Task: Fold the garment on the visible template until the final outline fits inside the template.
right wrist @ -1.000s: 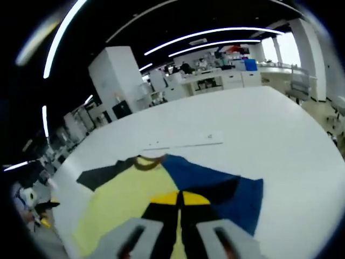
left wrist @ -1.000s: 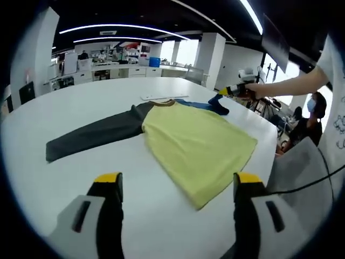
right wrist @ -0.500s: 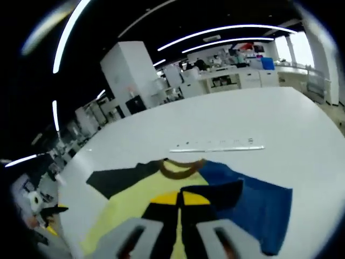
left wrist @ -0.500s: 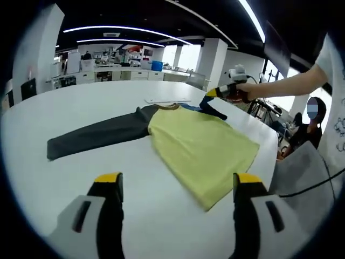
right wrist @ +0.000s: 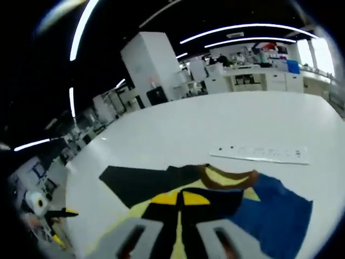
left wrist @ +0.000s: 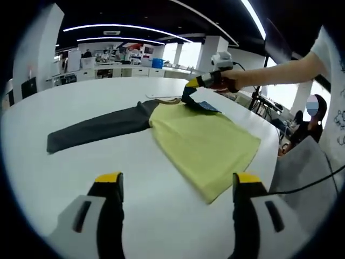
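Left gripper view — left tool (left wrist: pixel 175 186) agape, empty; right tool (right wrist: pixel 180 198) clamps sleeve (right wrist: pixel 215 197) over shirt (left wrist: pixel 202 140).

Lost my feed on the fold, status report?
Right claw shut on blue sleeve, lifted over the shirt. Left claw open, holding nothing. Dark sleeve still spread flat. Nothing in the way.

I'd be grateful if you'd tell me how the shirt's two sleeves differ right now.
The dark sleeve lies flat and stretched out on the white table; the blue sleeve is pinched in the right gripper, its end lifted over the yellow body. They also differ in colour. Both join at the brown collar.
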Tool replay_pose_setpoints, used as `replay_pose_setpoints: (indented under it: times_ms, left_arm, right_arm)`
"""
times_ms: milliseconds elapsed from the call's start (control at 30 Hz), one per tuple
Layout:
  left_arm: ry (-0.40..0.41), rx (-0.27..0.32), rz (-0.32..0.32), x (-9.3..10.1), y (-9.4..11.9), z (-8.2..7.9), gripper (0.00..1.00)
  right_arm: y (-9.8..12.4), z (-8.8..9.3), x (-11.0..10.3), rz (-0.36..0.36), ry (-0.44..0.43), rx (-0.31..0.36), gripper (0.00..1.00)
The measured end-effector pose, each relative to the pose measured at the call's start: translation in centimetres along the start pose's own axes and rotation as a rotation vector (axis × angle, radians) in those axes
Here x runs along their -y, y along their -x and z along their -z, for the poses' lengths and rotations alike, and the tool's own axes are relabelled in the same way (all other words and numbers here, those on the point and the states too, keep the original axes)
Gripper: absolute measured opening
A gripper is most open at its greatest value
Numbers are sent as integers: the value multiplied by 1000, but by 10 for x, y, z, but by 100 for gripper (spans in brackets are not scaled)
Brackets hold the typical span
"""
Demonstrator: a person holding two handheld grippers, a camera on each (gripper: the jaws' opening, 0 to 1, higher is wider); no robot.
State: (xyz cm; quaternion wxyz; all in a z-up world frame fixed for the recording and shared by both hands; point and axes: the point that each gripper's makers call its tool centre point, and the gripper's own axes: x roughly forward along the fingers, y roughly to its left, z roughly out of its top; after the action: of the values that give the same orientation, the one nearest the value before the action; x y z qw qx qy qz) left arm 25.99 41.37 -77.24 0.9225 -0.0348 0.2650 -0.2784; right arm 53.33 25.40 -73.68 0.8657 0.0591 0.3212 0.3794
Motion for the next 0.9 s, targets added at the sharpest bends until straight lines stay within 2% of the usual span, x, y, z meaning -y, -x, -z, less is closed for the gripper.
replay_pose_setpoints:
  times_ms: [133,233,400,600,900]
  left_arm:
    - [10,1,-4,-3,-1,3,81]
    - [14,0,-7,-5,-1,4,80]
    - [24,0,-11,-7,0,7,80]
    - [33,-8,-12,-6,1,10,80]
    - [45,-12,-31,-10,4,11,80]
  right_arm:
    - [-17,4,-26,-34,35,-21,0]
    - [-30,8,-37,-57,61,-43,0]
    - [-49,24,-50,-75,152,-109,0]
    - [-68,42,-47,-74,139,-155,0]
    - [-83,65,-45,-76,152,-216,0]
